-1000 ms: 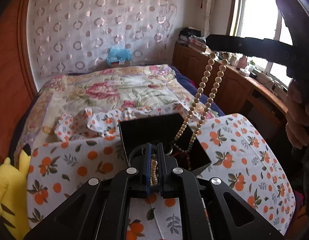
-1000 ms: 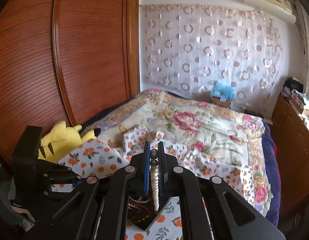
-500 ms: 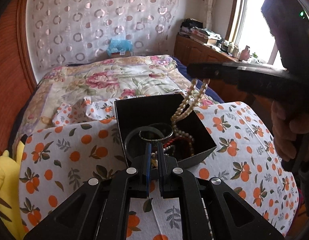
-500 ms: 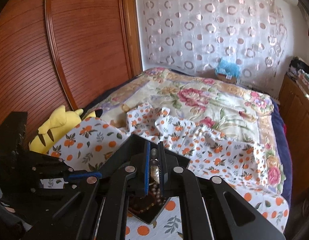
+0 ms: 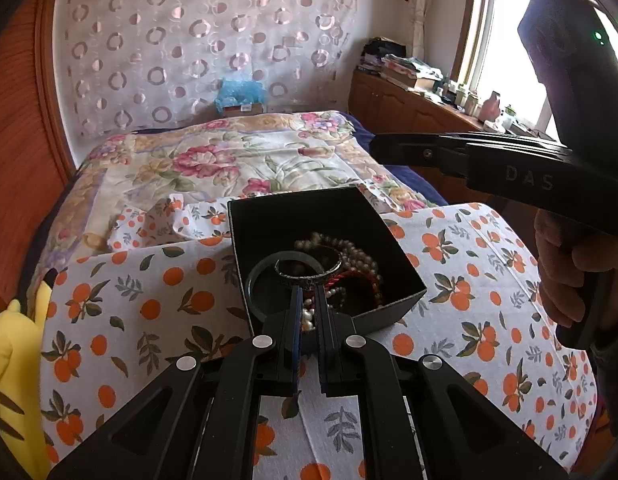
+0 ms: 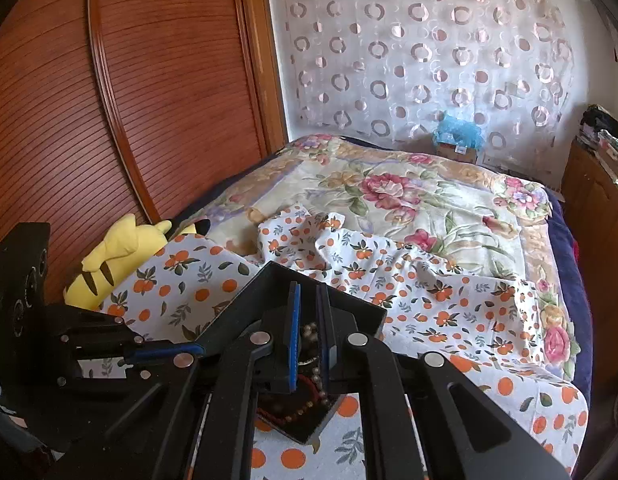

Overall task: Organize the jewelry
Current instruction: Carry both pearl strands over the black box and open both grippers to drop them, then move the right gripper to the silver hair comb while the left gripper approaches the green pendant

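both ends of the bead necklace (image 5: 351, 254) are pinched, one by the closed left gripper (image 5: 307, 312) at the black box's (image 5: 309, 216) near rim, one by the closed right gripper (image 6: 309, 320) over the far side. its length is heaped inside the box, directly below both tips.

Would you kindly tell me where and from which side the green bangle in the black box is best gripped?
Grip the green bangle on its bare left arc, coming from above. It leans against the near-left wall of the black box, and the silver bangle and beads crowd its right side.
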A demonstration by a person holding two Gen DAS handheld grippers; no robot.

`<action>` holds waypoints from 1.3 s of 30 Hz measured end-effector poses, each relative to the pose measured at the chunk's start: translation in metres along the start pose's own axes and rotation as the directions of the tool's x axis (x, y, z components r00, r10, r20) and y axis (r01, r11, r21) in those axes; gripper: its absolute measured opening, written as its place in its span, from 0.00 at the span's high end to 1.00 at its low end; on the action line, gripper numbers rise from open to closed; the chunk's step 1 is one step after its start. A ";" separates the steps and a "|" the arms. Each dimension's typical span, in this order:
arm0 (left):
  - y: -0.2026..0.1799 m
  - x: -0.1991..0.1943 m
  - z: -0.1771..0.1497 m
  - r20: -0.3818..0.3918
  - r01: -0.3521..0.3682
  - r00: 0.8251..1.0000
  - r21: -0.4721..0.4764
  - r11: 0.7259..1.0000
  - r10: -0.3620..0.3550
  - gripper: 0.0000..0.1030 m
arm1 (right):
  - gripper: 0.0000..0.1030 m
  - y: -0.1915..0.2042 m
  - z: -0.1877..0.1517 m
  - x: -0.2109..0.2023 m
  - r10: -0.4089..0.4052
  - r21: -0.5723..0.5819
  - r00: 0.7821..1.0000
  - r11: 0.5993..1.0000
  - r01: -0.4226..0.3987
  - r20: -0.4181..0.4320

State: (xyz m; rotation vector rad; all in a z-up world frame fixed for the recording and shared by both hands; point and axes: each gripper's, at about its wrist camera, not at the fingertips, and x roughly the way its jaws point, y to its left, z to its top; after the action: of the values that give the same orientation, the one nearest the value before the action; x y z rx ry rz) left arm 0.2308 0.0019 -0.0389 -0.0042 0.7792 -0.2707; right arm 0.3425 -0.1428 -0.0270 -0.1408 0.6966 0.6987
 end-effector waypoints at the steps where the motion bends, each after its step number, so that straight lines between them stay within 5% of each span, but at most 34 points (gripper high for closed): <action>1: 0.000 -0.001 0.000 0.000 0.001 1.000 0.000 1.000 -0.001 0.95 | 0.91 0.000 -0.002 -0.004 -0.002 0.002 1.000 1.000 0.002 0.004; 9: -0.003 -0.010 -0.006 0.006 0.002 1.000 0.001 1.000 -0.002 0.86 | 0.91 0.006 -0.037 -0.036 -0.022 -0.005 1.000 1.000 0.022 0.012; 20: -0.010 -0.029 -0.046 -0.012 0.005 1.000 0.009 1.000 -0.005 0.85 | 0.90 0.020 -0.134 -0.057 -0.036 0.014 0.995 0.999 0.038 -0.097; 33: -0.008 -0.033 -0.094 -0.076 0.000 0.997 -0.023 1.000 -0.002 0.84 | 0.24 0.047 -0.182 -0.051 -0.018 -0.007 0.986 1.000 0.017 -0.166; 39: -0.010 -0.035 -0.102 -0.086 0.002 0.996 -0.026 1.000 -0.004 0.84 | 0.21 0.059 -0.185 -0.040 -0.028 -0.054 0.978 0.998 0.017 -0.204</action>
State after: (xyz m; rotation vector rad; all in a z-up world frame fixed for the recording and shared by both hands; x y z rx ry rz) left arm 0.1336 0.0105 -0.0860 -0.0181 0.8683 -0.2653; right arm 0.1828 -0.1830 -0.1379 -0.2713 0.8733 0.6863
